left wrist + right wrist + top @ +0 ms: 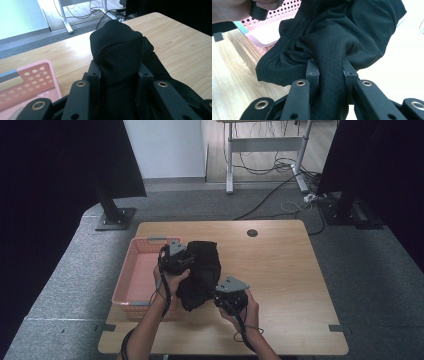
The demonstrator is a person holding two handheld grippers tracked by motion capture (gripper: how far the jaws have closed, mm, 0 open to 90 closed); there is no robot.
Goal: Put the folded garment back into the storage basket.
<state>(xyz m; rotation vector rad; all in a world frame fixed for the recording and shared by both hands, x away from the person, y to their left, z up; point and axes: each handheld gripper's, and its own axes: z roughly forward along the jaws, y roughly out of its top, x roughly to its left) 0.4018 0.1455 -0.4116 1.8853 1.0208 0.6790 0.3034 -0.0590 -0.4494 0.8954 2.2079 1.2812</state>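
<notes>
A black garment of perforated sports fabric hangs bunched between my two grippers above the wooden table. My left gripper is shut on its upper part; in the left gripper view a thick fold of the black garment rises between the jaws. My right gripper is shut on the lower edge, nearer the table's front. In the right gripper view the black garment is pinched between the two pads, with a hemmed edge drooping to the left.
A pink perforated basket stands at the table's left side, right beside the left hand; its pink wall shows behind the cloth. A round cable hole is near the far edge. Black stands and floor cables lie beyond the table.
</notes>
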